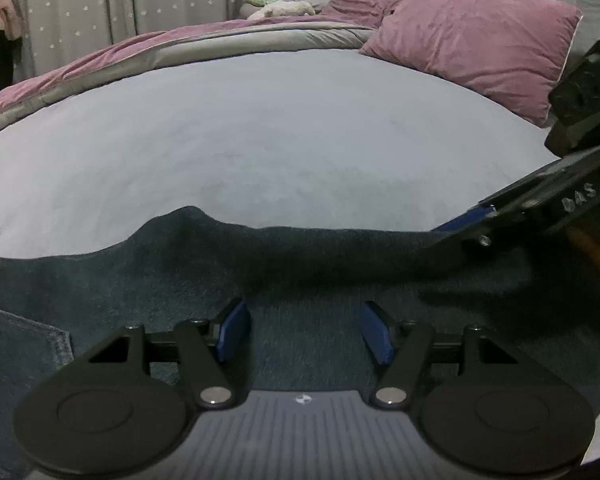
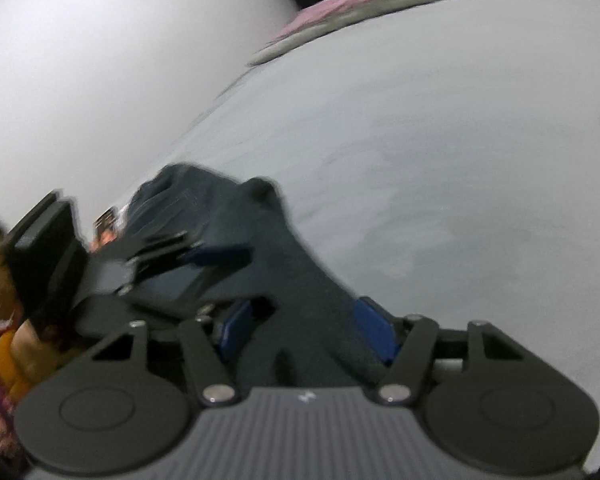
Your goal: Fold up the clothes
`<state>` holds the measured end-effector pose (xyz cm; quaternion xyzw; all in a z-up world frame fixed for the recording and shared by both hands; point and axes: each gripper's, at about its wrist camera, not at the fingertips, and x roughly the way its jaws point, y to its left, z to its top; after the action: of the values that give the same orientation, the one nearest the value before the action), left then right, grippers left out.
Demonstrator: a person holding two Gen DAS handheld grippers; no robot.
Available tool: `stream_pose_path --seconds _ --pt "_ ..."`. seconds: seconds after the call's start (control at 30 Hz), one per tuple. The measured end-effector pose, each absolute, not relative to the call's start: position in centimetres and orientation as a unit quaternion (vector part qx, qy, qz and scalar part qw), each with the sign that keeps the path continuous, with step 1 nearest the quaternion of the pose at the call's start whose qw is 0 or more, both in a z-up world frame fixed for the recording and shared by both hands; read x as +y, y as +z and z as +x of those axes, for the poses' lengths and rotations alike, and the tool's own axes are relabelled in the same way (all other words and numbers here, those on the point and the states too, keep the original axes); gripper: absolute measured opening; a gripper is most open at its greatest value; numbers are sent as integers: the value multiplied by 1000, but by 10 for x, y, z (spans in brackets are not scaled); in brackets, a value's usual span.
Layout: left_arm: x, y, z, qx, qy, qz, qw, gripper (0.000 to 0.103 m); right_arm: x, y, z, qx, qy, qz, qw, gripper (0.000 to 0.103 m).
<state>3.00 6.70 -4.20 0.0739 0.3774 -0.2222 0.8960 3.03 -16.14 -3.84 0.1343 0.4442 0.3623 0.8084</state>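
Dark blue garment (image 1: pixel 300 264), knit-looking, lies flat on the pale grey bed (image 1: pixel 260 140), filling the 6 o'clock half of the left wrist view. Its far edge runs roughly 9 to 3, with a raised hump near centre. A denim piece (image 1: pixel 20 344) shows at 8 o'clock, partly beneath or beside it.

Left hand-held gripper (image 1: pixel 303 332): jaws apart, blue pads standing over the cloth with bare fabric between them, nothing pinched. Released, then; probably poised low so the pads can nip the layer under them.

Right hand-held gripper (image 2: pixel 306 330): a fold of the dark garment (image 2: pixel 268 264) rises between the jaws and covers part of the gap. The frame is smeared, so whether the pads press on the cloth I cannot tell; it looks like a grip being taken. In the left view this tool enters at 3 o'clock, its tip on the garment's far edge.

Both tools sit along the same edge, well apart, likely so it can be carried over evenly.

Pink pillow (image 1: pixel 472 44) and quilt (image 1: pixel 100 64) lie at 1 and 10 o'clock, well clear.
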Motion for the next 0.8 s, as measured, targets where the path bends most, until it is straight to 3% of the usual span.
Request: stream_pose_path --seconds 0.07,0.3,0.5,0.8 --pt "70 -40 30 381 -223 70 894 63 -162 -43 36 453 355 144 805 48" --pt "88 -32 36 379 -207 45 901 63 -147 -30 46 436 393 170 791 48" --pt "104 -31 40 377 -179 56 907 63 -99 -31 75 456 430 154 764 49" --pt "115 -37 41 401 -175 72 896 66 -58 -52 133 491 448 225 712 49"
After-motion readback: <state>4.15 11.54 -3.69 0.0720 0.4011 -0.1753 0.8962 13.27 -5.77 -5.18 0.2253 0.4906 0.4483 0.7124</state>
